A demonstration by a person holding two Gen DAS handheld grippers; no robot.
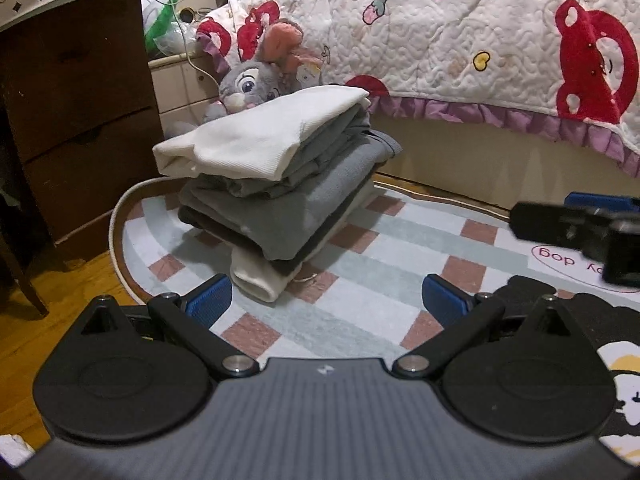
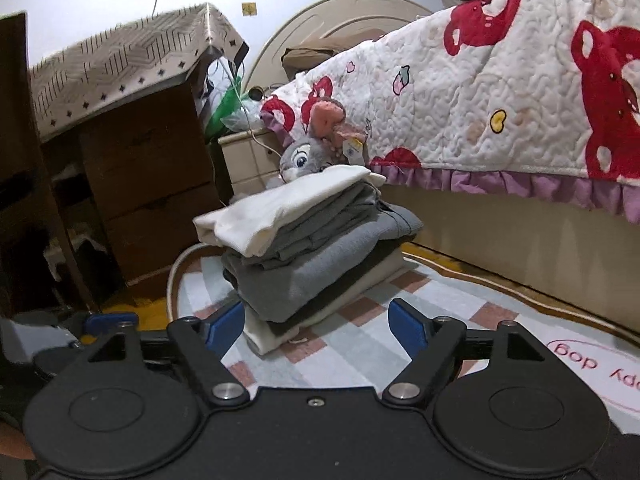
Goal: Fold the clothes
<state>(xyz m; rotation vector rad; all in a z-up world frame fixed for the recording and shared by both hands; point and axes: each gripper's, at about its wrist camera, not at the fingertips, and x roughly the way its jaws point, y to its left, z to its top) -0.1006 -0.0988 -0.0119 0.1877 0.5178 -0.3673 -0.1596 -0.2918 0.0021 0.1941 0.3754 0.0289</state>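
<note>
A stack of folded clothes (image 1: 276, 188) sits on a checked rug (image 1: 380, 264), with a cream top (image 1: 264, 136) uppermost, grey pieces below and a cream piece at the bottom. My left gripper (image 1: 326, 300) is open and empty, a short way in front of the stack. In the right wrist view the same stack (image 2: 304, 260) stands just beyond my right gripper (image 2: 318, 326), which is also open and holds nothing. The right gripper's body (image 1: 580, 228) shows at the right edge of the left wrist view.
A grey plush rabbit (image 1: 248, 80) leans behind the stack against a bed with a red-and-white quilt (image 1: 480, 40). A dark wooden drawer unit (image 1: 80, 120) stands at the left, on wooden floor (image 1: 36, 332). The rug (image 2: 460, 320) stretches out to the right.
</note>
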